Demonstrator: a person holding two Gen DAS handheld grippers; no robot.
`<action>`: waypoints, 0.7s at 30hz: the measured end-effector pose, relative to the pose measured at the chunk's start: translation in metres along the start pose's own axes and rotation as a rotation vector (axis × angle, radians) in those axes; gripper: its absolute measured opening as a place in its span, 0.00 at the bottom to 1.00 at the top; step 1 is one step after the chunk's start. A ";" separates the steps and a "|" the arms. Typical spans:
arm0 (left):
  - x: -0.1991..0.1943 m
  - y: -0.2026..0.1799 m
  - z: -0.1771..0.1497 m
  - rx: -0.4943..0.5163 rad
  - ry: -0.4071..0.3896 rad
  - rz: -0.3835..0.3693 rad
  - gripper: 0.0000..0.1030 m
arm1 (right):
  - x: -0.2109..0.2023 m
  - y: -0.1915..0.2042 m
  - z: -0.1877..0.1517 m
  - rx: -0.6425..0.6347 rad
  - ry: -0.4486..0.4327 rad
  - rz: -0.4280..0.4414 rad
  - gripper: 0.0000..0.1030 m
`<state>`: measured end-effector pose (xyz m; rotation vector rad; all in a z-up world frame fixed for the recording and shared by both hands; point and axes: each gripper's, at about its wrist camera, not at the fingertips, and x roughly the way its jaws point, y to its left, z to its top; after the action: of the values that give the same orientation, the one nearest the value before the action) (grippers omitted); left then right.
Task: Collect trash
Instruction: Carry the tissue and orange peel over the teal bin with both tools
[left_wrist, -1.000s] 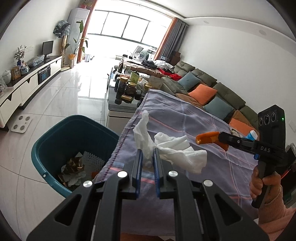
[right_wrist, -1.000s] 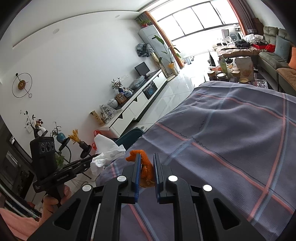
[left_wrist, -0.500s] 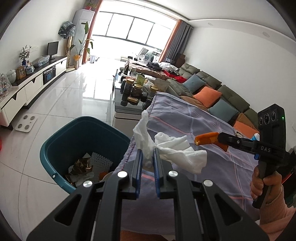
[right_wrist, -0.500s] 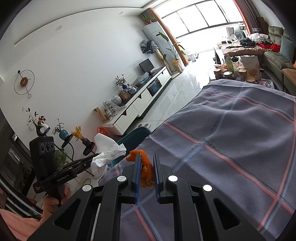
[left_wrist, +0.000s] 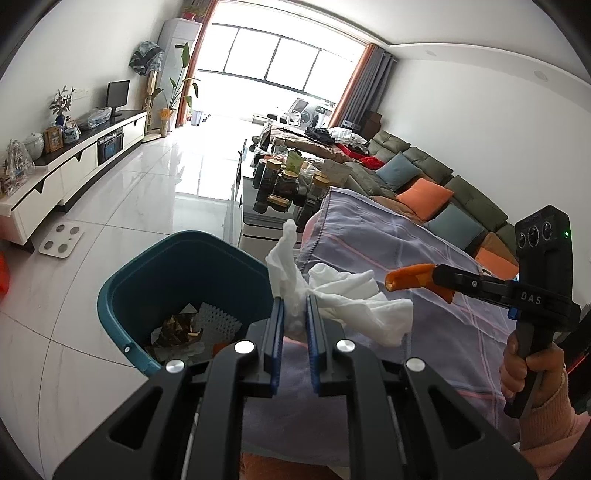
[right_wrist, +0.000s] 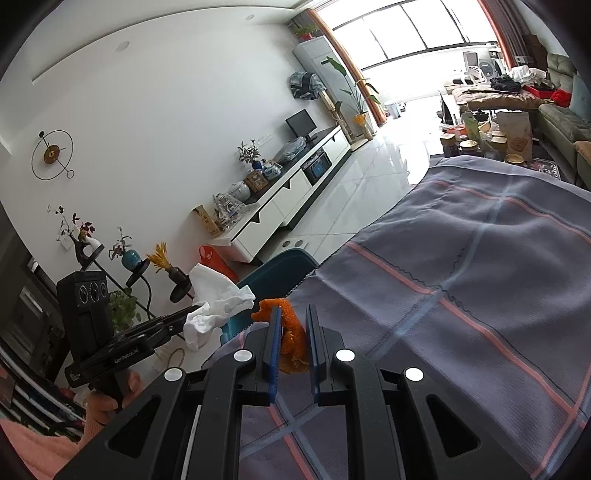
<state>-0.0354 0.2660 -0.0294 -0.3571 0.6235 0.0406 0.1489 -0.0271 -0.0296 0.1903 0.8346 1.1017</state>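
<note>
My left gripper (left_wrist: 294, 301) is shut on a crumpled white tissue (left_wrist: 343, 299) and holds it above the table's left edge, beside the teal trash bin (left_wrist: 155, 266) on the floor. The tissue also shows in the right wrist view (right_wrist: 214, 306). My right gripper (right_wrist: 293, 314) is shut on an orange peel (right_wrist: 290, 332) above the purple checked tablecloth (right_wrist: 461, 295). The peel also shows in the left wrist view (left_wrist: 410, 277), to the right of the tissue. The bin holds paper scraps and wrappers (left_wrist: 181, 328).
A low coffee table with jars (left_wrist: 284, 184) stands beyond the cloth-covered table. A sofa with cushions (left_wrist: 436, 184) runs along the right. A white TV cabinet (left_wrist: 74, 162) lines the left wall. A white scale (left_wrist: 61, 236) lies on the tiled floor.
Both grippers have moved left toward the bin, still holding the tissue and the peel. The bin now sits closer under the left gripper.
</note>
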 end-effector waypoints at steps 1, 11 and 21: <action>0.000 0.001 0.000 -0.002 -0.001 0.003 0.13 | 0.002 0.001 0.000 -0.003 0.003 0.002 0.13; -0.002 0.014 0.000 -0.034 -0.006 0.040 0.13 | 0.022 0.010 0.007 -0.020 0.035 0.022 0.13; 0.003 0.029 0.002 -0.070 -0.001 0.081 0.13 | 0.045 0.025 0.016 -0.055 0.065 0.035 0.13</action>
<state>-0.0365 0.2936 -0.0387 -0.3990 0.6361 0.1401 0.1502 0.0267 -0.0281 0.1239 0.8601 1.1674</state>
